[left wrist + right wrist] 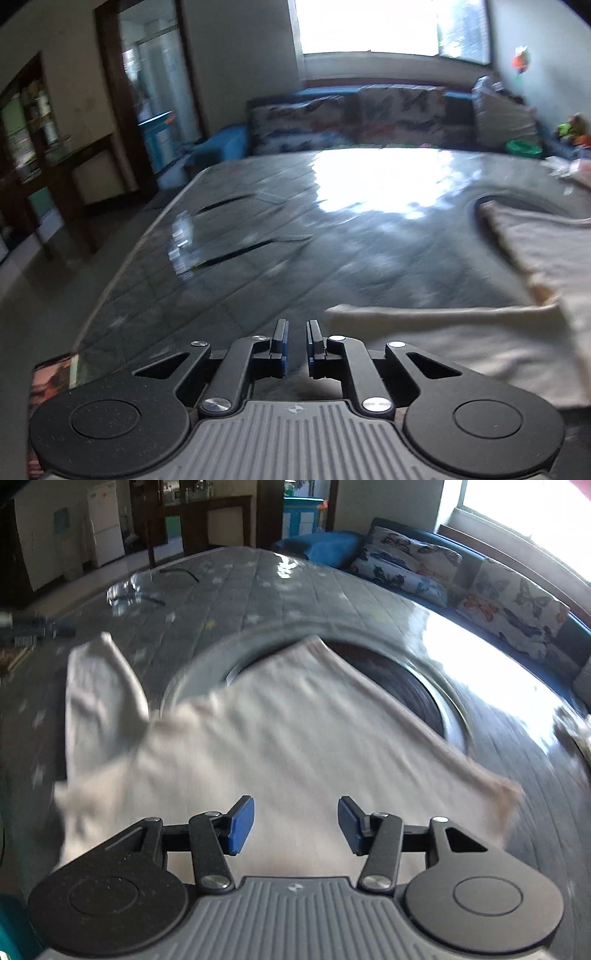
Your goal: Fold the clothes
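Observation:
A cream garment (295,731) lies spread on the grey quilted table (229,590), partly covering a round dark recess (413,690). One sleeve (99,686) sticks out to the left. My right gripper (296,812) hovers open over the garment's near part, with nothing between its blue pads. In the left wrist view the same garment (461,350) lies to the right. My left gripper (297,332) sits just left of its edge above the table (295,240), its fingers nearly together with a narrow gap and nothing held.
A sofa with butterfly cushions (498,602) runs behind the table under a bright window (369,26). Dark thin strips (251,251) lie on the table's left part. A blurred dark object (33,631) is at the far left edge. Cabinets (207,520) stand beyond.

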